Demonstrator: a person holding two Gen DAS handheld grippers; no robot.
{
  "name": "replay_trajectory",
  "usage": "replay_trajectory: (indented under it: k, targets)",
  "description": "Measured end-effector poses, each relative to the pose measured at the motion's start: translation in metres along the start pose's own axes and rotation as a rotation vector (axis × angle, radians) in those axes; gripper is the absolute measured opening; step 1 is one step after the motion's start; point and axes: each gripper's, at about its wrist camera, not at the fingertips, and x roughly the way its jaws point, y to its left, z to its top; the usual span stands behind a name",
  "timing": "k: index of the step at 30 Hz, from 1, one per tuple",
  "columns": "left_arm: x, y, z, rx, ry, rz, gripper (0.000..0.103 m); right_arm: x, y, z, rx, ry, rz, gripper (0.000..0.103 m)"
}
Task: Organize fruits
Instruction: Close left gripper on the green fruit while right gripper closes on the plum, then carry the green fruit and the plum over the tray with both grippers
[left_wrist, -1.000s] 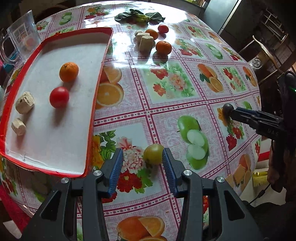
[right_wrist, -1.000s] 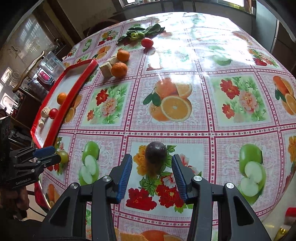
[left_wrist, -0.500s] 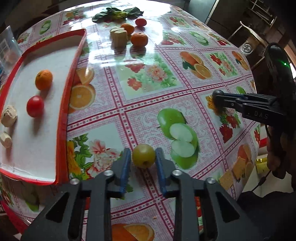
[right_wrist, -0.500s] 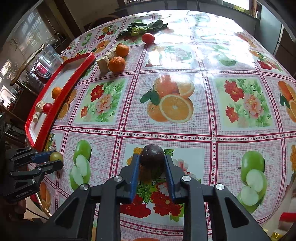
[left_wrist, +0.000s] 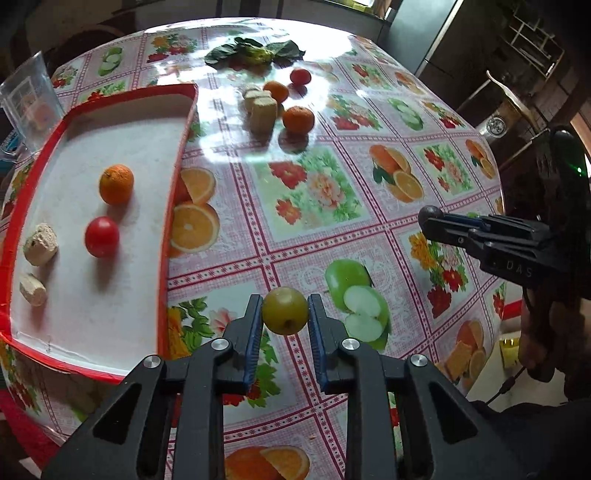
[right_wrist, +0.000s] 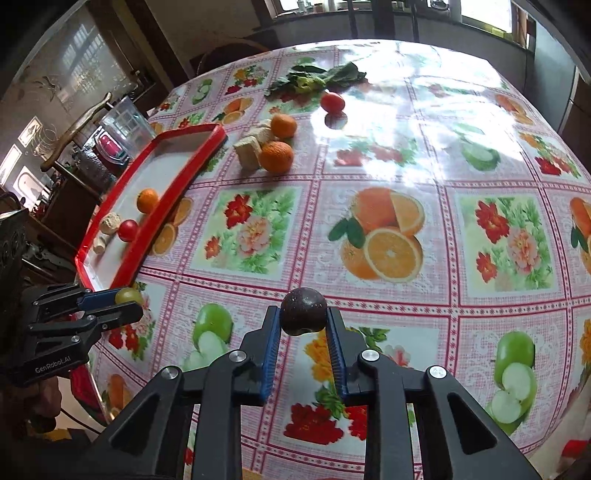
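The left gripper (left_wrist: 284, 312) has its two blue-padded fingers (left_wrist: 254, 325) pressed against the sides of a yellow-green fruit (left_wrist: 285, 310), which sits between the tips above the flowered tablecloth (left_wrist: 314, 192). To its left lies a red-rimmed tray (left_wrist: 173, 192) holding an orange (left_wrist: 116, 184), a red tomato (left_wrist: 102, 236) and two pale chunks (left_wrist: 40, 243). Across the table the right gripper (left_wrist: 430, 218) reaches in from the right edge with a dark round fruit (left_wrist: 429, 214) at its tips. Farther back sit two more oranges (left_wrist: 298, 119), a small tomato (left_wrist: 300, 76), some pale blocks (left_wrist: 263, 110) and a bunch of green leaves (left_wrist: 255, 52).
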Motion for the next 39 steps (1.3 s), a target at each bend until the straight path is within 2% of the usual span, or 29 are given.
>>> replay_trajectory:
  k: [16, 39]
  targets:
    - [-0.027, 0.045, 0.019, -0.092, -0.064, 0.074, 0.021, -0.001, 0.059, 0.047, -0.120, -0.044, 0.095, 0.025]
    - [-0.040, 0.101, 0.036, -0.182, -0.096, 0.141, 0.021, 0.029, 0.136, 0.109, -0.259, -0.046, 0.204, 0.025]
